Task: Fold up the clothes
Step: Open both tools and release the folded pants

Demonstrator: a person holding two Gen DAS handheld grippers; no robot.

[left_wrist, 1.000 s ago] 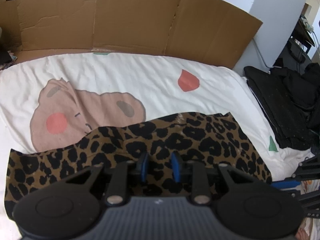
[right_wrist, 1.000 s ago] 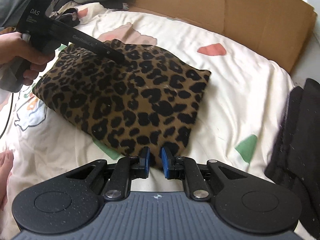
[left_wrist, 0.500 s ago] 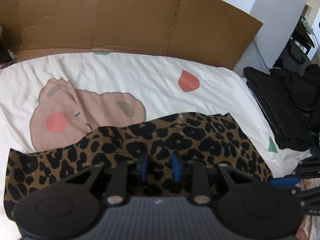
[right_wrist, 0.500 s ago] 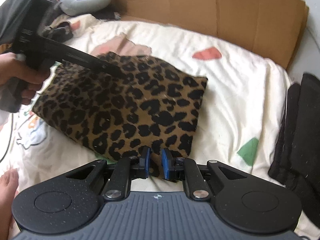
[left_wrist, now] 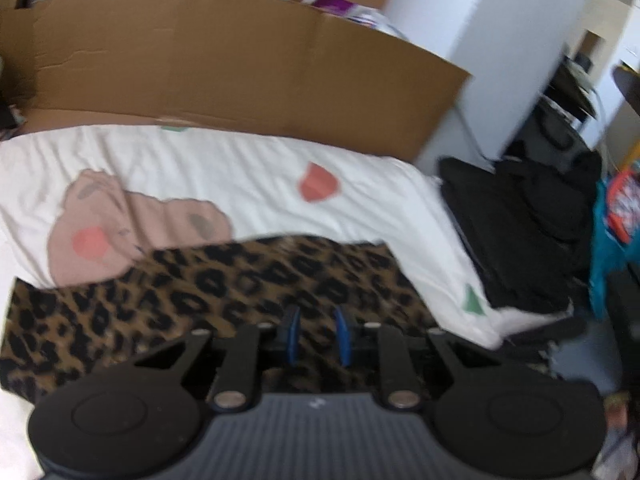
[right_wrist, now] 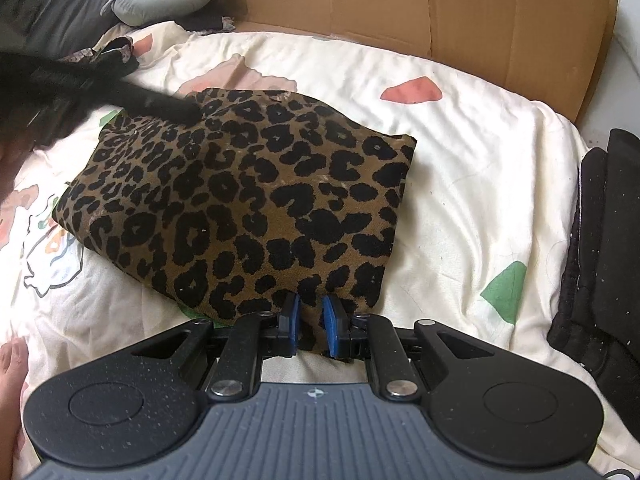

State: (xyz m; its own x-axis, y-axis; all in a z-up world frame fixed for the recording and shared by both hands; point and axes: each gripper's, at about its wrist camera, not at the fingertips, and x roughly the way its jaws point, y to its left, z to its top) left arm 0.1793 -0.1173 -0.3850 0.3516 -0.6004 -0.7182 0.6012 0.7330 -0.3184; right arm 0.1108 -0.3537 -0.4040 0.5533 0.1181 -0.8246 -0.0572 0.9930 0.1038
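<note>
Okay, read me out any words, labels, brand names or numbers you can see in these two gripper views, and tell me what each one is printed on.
No readable text in either view.
The left gripper shows only as a blurred black bar over the leopard-print garment; any marking on it is too smeared to read.
The bedsheet carries only cartoon shapes, no letters.
The cardboard looks unprinted.

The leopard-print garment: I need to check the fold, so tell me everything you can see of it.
The leopard-print garment is brown knit-looking cloth with black spots, folded into a thick, roughly rectangular pad lying flat on the sheet. Its edges look fairly even, its top slightly rumpled. The right gripper is at its near edge, cloth between its pads. The left gripper hangs above its far side, closing; its blurred tip may touch.
</note>
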